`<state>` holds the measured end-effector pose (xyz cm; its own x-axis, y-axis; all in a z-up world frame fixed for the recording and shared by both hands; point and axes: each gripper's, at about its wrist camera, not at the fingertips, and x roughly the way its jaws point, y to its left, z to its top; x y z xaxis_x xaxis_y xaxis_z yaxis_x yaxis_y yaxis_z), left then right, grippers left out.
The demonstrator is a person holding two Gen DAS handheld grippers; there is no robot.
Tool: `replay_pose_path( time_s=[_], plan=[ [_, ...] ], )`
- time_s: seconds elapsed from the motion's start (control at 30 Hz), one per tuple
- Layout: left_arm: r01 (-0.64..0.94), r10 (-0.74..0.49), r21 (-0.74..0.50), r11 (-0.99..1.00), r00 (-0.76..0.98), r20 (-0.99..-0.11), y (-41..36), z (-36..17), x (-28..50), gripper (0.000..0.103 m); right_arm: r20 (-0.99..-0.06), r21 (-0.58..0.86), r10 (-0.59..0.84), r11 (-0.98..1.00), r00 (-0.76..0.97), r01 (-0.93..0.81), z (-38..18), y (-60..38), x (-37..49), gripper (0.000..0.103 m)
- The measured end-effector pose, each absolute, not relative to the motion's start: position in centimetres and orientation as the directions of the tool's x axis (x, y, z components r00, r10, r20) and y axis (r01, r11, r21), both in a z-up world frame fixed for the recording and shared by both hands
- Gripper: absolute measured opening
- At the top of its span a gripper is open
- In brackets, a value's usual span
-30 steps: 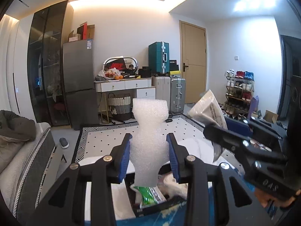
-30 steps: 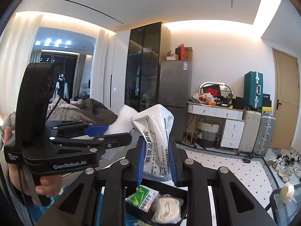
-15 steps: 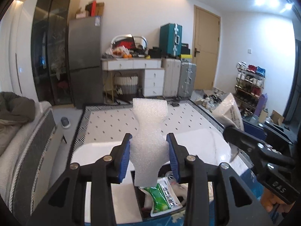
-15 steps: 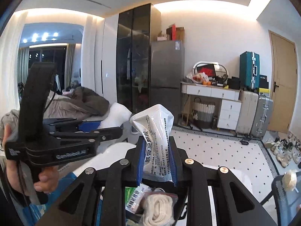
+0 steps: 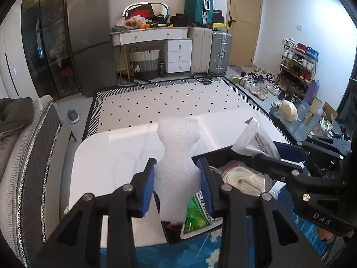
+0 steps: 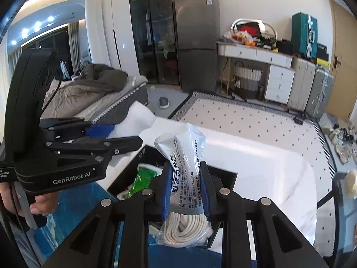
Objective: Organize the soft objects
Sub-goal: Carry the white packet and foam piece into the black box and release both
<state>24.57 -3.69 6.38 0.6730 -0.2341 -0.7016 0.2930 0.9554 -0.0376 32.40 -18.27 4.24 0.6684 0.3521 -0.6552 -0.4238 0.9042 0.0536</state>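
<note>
While a green packet [image 5: 196,212] and a bagged coil of white cord [image 6: 185,227] already lie in the black tray [image 6: 225,176] on the white surface [image 5: 111,156], two items are not yet stowed. Clamped in the left gripper [image 5: 177,185] is a white foam piece [image 5: 178,156], held over the tray's left edge. Pinched in the right gripper [image 6: 185,192] is a silver printed pouch [image 6: 180,156], directly above the tray.
</note>
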Motion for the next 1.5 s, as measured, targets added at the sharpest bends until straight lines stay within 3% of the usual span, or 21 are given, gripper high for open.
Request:
replay_pose_path(
  time_s=[0.3, 0.67, 1.5],
  plan=[
    [0.314, -0.219, -0.022, 0.949, 0.610, -0.761, -5.0, 2.9, 24.5, 0.036, -0.743, 0.043, 0.302, 0.912, 0.597, -0.409, 0.4, -18.2, 33.0, 0.023],
    [0.327, -0.224, -0.021, 0.945, 0.597, -0.770, -4.9, 2.7, 23.8, 0.036, -0.841, 0.010, 0.256, 0.888, 0.476, -0.459, -0.6, -17.9, 31.8, 0.022],
    [0.349, -0.214, -0.010, 0.937, 0.551, -0.806, -5.5, 1.0, 23.6, 0.036, -0.827, 0.001, 0.249, 0.898, 0.505, -0.441, -4.4, -15.8, 33.7, 0.022]
  ],
)
